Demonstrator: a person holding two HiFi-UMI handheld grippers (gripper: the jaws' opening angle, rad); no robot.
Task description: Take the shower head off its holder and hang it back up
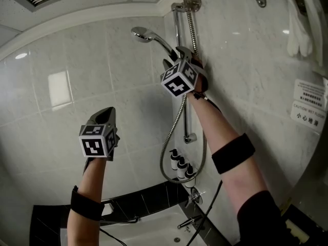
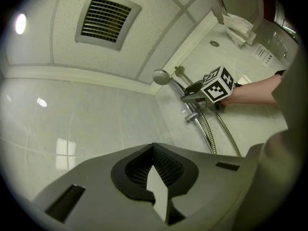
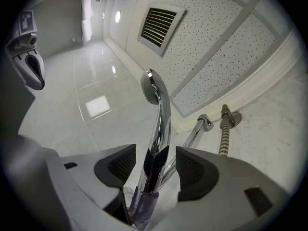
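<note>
The chrome shower head points left, high on the slide bar in the corner of the tiled walls. My right gripper is up at its handle. In the right gripper view the handle runs up between the two pads, with a gap on each side, so my right gripper stands open around it. The holder is hidden behind the gripper. My left gripper hangs lower left in free air, shut and holding nothing; its view shows the closed jaws and the shower head beyond.
The metal hose loops down from the handle beside the bar. Small bottles stand on a ledge above the tap and the white tub. A towel and wall notices are at the right. A ceiling vent is overhead.
</note>
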